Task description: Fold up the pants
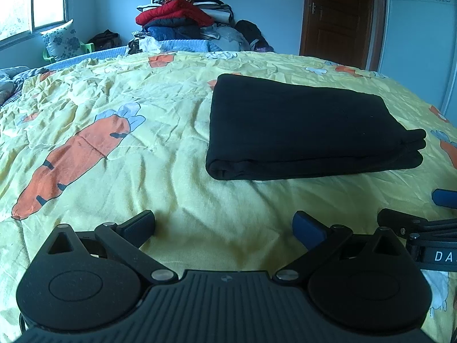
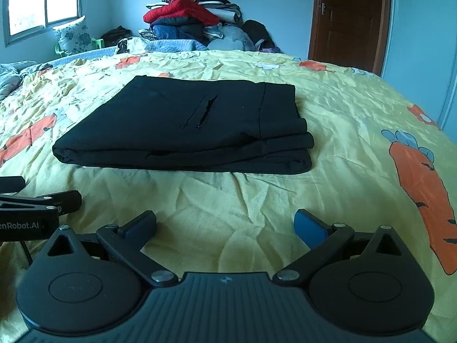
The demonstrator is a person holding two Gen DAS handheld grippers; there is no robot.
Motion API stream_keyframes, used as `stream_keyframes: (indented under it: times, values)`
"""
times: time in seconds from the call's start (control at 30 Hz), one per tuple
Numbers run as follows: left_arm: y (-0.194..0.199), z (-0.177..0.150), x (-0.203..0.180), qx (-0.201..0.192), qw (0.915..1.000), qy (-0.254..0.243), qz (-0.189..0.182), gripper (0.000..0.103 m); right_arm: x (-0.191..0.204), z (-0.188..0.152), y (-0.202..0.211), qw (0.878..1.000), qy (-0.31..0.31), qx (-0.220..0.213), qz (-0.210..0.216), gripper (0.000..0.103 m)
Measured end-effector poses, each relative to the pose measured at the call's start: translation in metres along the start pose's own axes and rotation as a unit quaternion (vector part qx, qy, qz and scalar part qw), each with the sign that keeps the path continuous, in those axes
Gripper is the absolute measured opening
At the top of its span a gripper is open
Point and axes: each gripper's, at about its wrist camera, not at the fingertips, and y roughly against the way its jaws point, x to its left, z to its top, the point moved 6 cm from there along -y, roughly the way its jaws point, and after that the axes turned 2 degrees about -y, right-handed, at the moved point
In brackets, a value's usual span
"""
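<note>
Black pants [image 1: 302, 125] lie folded in a flat stacked rectangle on the yellow carrot-print bedspread [image 1: 128, 154]. In the right wrist view the pants [image 2: 182, 131] show a pocket slit on top. My left gripper [image 1: 224, 230] is open and empty, low over the bedspread, short of the pants' near edge. My right gripper [image 2: 225, 227] is open and empty, also short of the pants. The right gripper shows at the right edge of the left wrist view [image 1: 422, 223]; the left gripper shows at the left edge of the right wrist view [image 2: 40, 200].
A tall pile of clothes and blankets [image 1: 182, 14] stands beyond the far side of the bed. A brown door [image 1: 340, 14] is at the back right. A window [image 1: 31, 0] and a floral pillow [image 1: 61, 40] are at the back left.
</note>
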Motion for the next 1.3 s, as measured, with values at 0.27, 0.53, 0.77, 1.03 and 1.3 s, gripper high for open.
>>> stream_keyframes:
  times: [0.27, 0.53, 0.77, 1.03, 1.3]
  values:
    - [-0.0006, -0.0001, -0.0003, 0.0, 1.0, 0.001, 0.0, 0.103, 0.0002, 0.0001, -0.0002, 1.0, 0.0, 0.0, 0.0, 0.103]
    - [-0.0001, 0.0, -0.0003, 0.0, 1.0, 0.001, -0.001, 0.103, 0.0003, 0.0001, 0.0, 1.0, 0.0, 0.0, 0.0, 0.103]
    - [-0.0002, 0.0002, -0.0002, 0.001, 1.0, 0.001, -0.001, 0.103, 0.0, 0.0003, -0.001, 1.0, -0.007, -0.001, -0.007, 0.103]
    - [-0.0005, 0.0, -0.0002, 0.001, 1.0, 0.001, -0.001, 0.103, 0.0007, 0.0002, -0.0007, 1.0, -0.007, -0.001, -0.007, 0.103]
    - [-0.0006, 0.0003, 0.0001, 0.001, 1.0, 0.001, -0.001, 0.103, 0.0006, 0.0003, -0.0007, 1.0, -0.007, -0.001, -0.007, 0.103]
